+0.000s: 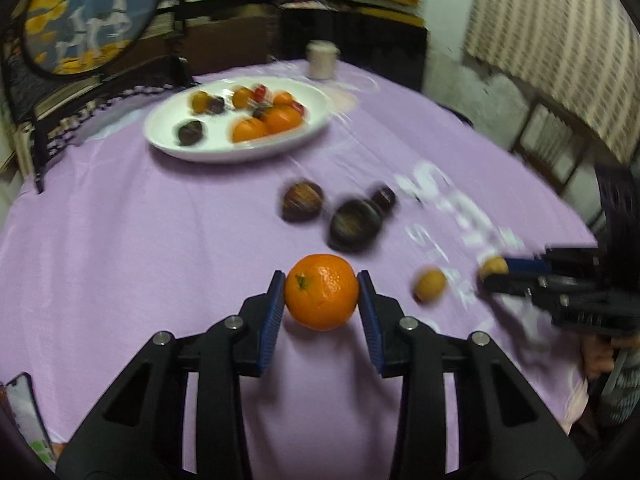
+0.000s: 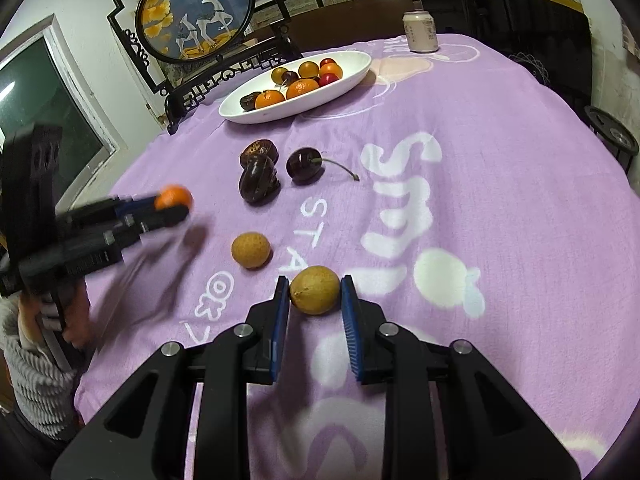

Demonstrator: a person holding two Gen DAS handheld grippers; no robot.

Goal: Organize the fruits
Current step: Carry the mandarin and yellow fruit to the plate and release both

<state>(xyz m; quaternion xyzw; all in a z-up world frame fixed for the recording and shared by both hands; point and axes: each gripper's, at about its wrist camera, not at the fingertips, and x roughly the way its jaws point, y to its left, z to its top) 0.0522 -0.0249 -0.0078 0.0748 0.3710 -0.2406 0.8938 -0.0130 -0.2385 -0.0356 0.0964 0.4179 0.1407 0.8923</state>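
My left gripper is shut on an orange mandarin, its blue pads pressing both sides. In the right wrist view the left gripper carries the mandarin just above the purple cloth, blurred. My right gripper is shut on a small tan round fruit low over the cloth; the left wrist view shows that gripper at the right edge. A second tan fruit lies loose between the two grippers. A white oval plate at the back holds several oranges, dark fruits and red ones.
Two dark brown fruits and a dark cherry with a stem lie mid-table between the grippers and the plate. A can stands behind the plate, a round framed screen at the back left. A phone lies at the near left edge.
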